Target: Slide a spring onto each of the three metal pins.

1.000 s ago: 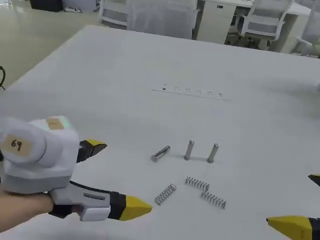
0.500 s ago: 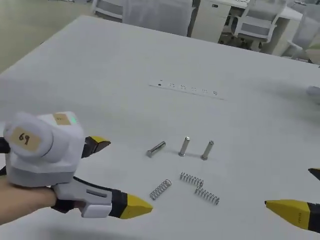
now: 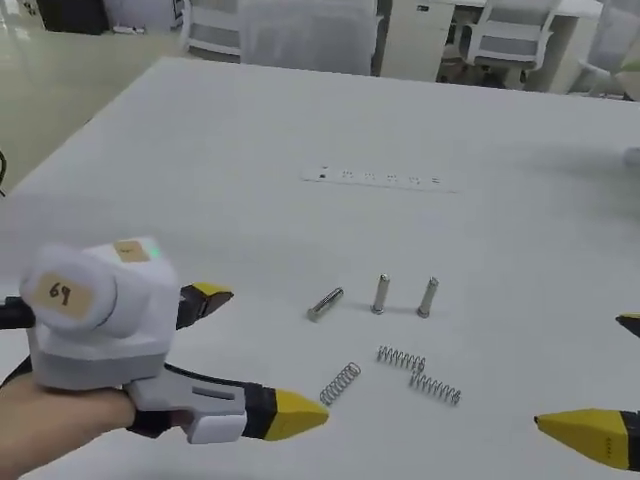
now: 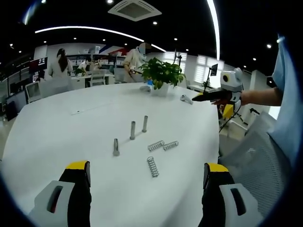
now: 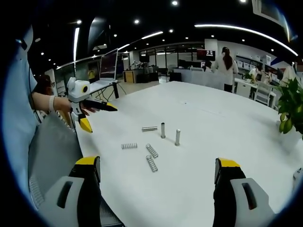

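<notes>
Three metal pins sit mid-table: one lies flat [image 3: 324,304], and two stand upright [image 3: 380,294] [image 3: 427,297]. Just in front of them lie three loose springs [image 3: 340,383] [image 3: 401,358] [image 3: 435,389]. My left gripper [image 3: 255,355] hovers open to the left of the nearest spring, holding nothing. Its own view shows its jaws [image 4: 147,170] spread wide, with the pins [image 4: 132,130] and springs [image 4: 156,145] ahead. My right gripper [image 3: 590,375] is open at the lower right, clear of the parts. Its jaws [image 5: 157,164] face the springs [image 5: 151,163] and pins [image 5: 162,130].
A flush outlet strip [image 3: 380,180] runs across the white table [image 3: 200,150] behind the pins. Office chairs and desks [image 3: 500,40] stand beyond the far edge. A potted plant [image 4: 161,73] sits on the table's far side, and people stand in the background.
The head camera has wobbled. My left gripper has edged slightly right toward the nearest spring. Pins and springs lie where they were.
</notes>
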A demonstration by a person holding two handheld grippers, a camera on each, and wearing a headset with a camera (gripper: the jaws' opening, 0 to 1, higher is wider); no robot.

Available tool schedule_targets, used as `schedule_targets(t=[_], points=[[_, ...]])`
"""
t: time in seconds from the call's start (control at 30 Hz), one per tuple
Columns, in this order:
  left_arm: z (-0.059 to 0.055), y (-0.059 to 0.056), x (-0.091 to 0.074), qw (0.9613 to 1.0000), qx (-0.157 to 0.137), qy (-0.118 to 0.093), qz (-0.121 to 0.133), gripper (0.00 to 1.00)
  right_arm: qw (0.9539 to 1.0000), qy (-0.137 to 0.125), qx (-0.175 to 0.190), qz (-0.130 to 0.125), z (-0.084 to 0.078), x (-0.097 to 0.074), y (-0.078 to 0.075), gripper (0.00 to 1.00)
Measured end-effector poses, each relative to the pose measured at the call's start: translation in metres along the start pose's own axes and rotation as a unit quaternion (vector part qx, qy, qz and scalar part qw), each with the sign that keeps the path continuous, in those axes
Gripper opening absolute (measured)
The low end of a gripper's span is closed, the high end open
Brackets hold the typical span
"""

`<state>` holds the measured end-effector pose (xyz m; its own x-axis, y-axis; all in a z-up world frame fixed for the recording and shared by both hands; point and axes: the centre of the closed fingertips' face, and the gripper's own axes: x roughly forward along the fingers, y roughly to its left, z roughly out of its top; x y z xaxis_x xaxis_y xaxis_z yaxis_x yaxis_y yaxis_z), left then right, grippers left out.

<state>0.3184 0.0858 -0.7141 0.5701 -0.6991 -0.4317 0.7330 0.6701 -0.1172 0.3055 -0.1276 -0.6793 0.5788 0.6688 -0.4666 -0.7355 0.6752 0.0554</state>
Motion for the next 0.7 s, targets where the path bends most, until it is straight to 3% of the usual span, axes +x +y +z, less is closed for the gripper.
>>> schedule_targets(t=[0.13,0.4,0.7], points=[[-0.001,-0.003,0.001,1.0,0.004,0.005,0.0,0.97,1.0,-0.004,0.003,0.005,-0.001,0.0,0.001,1.0],[0.0,0.001,-0.001,0.9999,-0.001,0.004,0.01,0.97,1.0,-0.003,0.004,0.002,-0.008,-0.004,-0.006,1.0],[0.005,0.009,-0.01,0.9999,0.002,0.004,0.015,0.97,1.0,0.003,0.006,0.002,-0.015,0.003,-0.012,1.0]])
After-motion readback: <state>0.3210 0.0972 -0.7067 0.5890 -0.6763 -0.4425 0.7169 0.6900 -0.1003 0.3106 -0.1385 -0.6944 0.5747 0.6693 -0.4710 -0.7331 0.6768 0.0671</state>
